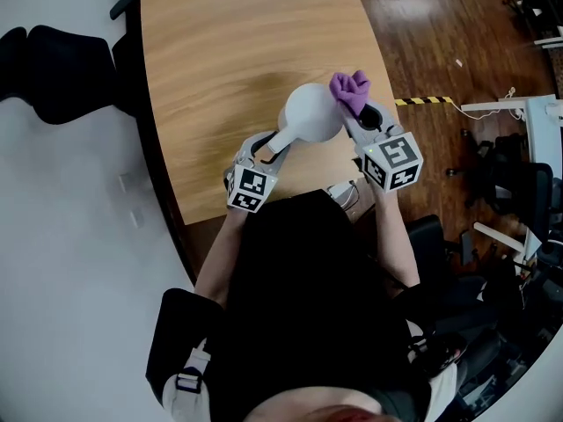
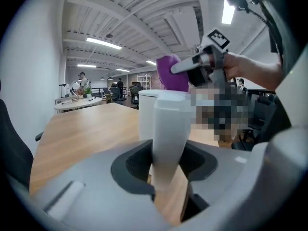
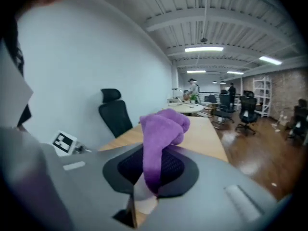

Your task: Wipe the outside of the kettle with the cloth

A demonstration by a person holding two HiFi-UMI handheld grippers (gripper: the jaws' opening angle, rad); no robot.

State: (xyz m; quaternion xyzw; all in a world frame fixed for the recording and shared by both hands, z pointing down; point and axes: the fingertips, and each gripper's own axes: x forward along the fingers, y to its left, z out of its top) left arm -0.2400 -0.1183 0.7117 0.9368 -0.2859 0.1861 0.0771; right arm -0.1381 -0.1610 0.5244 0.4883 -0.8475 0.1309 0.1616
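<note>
Nearest the camera, a person in a dark top [image 1: 308,297] stands at the edge of the wooden worktop [image 1: 211,51], a gripper in each hand. The left gripper [image 1: 274,146] sits at the near side of the white kettle [image 1: 310,112]. Its fingers [image 2: 129,165] are drawn in narrow and clamped on the kettle's white handle [image 2: 168,129], which rises between the dark pads (the left gripper view shows it filling the gap). The kettle stands on the worktop close to the near edge, its rounded body just beyond that grip.

At the kettle's right the right gripper [image 1: 356,114] has its fingers [image 3: 175,170] pinched on the purple cloth [image 1: 349,90]. The cloth bunches up past the pads and sits at the kettle's upper right side, by the top; whether it actually touches there is hard to tell. The right gripper's marker cube [image 1: 391,161] faces the head camera.

Farther off, the worktop runs away from the person. A black office chair [image 3: 114,110] stands at its left side, and a glossy dark wood floor [image 1: 440,25] lies to its right.
</note>
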